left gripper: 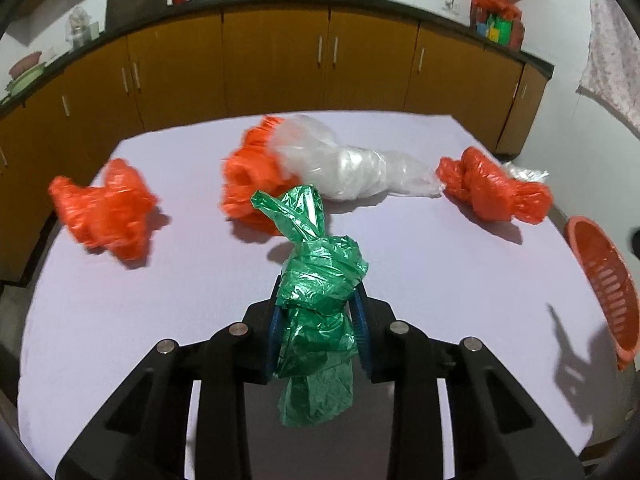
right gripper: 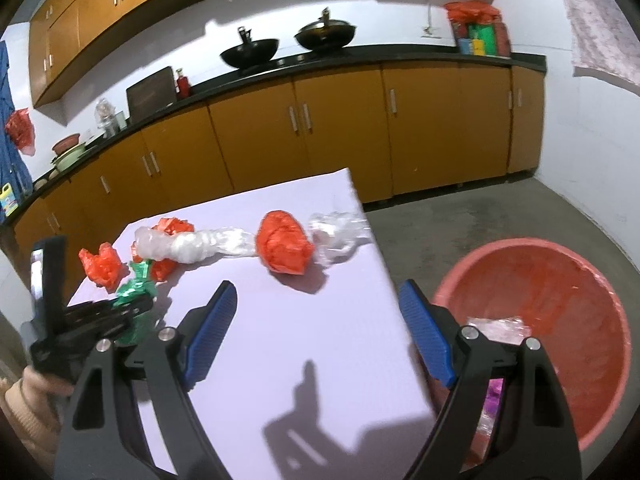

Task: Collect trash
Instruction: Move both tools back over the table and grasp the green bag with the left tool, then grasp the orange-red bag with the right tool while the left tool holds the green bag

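From the left wrist, the left gripper [left gripper: 318,320] pinches a crumpled green bag [left gripper: 318,300] over the table [left gripper: 440,280]; much of it hangs loose below the blue pads [left gripper: 362,326], so a quick swing toward the red basket [left gripper: 604,292] could shake it free.

From the right wrist, the right gripper [right gripper: 316,336] stands spread and empty above the table edge, the basket just beside it holding some scraps. An orange bag [right gripper: 286,246] and a clear bag [right gripper: 192,246] wait farther back; reaching across, it might nudge them off.

Left gripper [left gripper: 320,304] jaws clamped (angled downward), right gripper [right gripper: 316,320] jaws wide
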Available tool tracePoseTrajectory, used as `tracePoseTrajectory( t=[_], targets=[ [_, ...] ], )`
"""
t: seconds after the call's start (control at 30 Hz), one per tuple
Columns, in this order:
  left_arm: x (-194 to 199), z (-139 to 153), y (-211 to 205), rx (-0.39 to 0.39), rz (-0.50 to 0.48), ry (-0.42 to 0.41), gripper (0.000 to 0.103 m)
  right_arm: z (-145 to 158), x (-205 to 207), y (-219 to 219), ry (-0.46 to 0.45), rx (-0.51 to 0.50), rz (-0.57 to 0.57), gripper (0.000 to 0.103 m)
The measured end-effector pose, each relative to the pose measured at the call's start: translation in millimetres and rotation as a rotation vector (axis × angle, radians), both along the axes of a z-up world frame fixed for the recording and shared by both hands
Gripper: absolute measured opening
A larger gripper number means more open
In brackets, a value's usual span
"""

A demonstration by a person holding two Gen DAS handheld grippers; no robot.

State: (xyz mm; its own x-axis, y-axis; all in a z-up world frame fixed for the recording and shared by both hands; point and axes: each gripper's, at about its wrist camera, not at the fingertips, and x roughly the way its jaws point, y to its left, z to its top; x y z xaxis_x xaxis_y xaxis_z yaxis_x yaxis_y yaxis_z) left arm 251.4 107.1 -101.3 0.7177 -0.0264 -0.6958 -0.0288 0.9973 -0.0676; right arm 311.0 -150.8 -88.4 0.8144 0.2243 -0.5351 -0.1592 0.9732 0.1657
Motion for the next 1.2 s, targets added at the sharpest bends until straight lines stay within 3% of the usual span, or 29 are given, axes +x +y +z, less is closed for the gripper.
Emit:
tracePoseTrajectory(
  t=[0.27,0.53,0.63,0.67,0.87,1.2],
  targets=[
    [-23.8,22.4,50.7,-0.041,0.121,-0.080,0.032,-13.0,56.8,27.9,0.053,0.021,-0.023,0.067],
    [-21.5,17.8,78.5,-0.050,0.184,-0.076,0.032,-34.3,98.1,42.0,0.123,-0.028,-0.035,0.053],
    [-20.8,14.6,81.1,-0.051,0.185,-0.072,0.032,-40.7,104.2,44.4,0.145,-0.039,-0.026,0.042],
    [-21.0,13.8,81.7,-0.052,0.185,-0.071,0.032,-42.0,104.3,46.0,0.146,-0.048,-0.020,0.034],
    [-20.2,11.1,84.5,-0.060,0.186,-0.070,0.032,-42.4,96.7,53.0,0.139,-0.058,0.012,0.014],
    [-25.3,22.1,72.1,-0.063,0.156,-0.098,0.032,-19.0,50.2,58.7,0.076,-0.045,0.100,0.009]
  ],
)
